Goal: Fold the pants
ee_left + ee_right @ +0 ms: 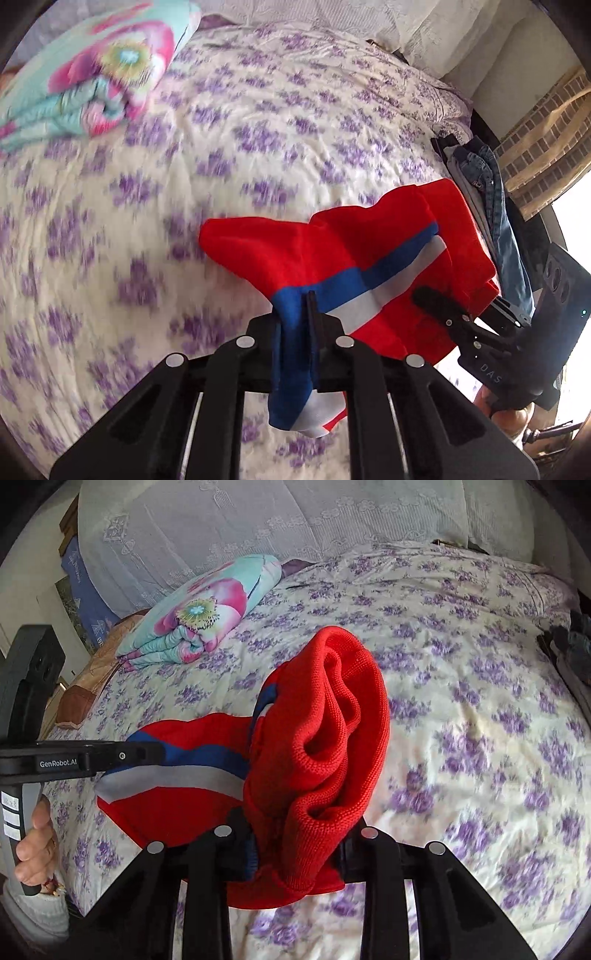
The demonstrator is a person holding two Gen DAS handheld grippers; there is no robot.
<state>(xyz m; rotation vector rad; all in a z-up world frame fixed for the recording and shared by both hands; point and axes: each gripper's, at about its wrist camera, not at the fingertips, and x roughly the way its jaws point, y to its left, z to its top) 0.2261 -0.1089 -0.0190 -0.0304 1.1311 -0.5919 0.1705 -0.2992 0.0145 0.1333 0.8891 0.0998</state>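
One red pants [369, 243], two tongs: left tongs [295, 325], right tongs [295, 842].

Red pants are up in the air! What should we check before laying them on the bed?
1. Left gripper pinching the striped edge of the red pants: ok.
2. Right gripper holding red cloth: ok.
3. Pants spread flat between grippers: not ok, bunched and sagging.
4. Bare patch of bedspread underneath: ok.
5. Folded flowery blanket out of the way: ok, far corner.
6. Which end is the waistband: cannot tell.
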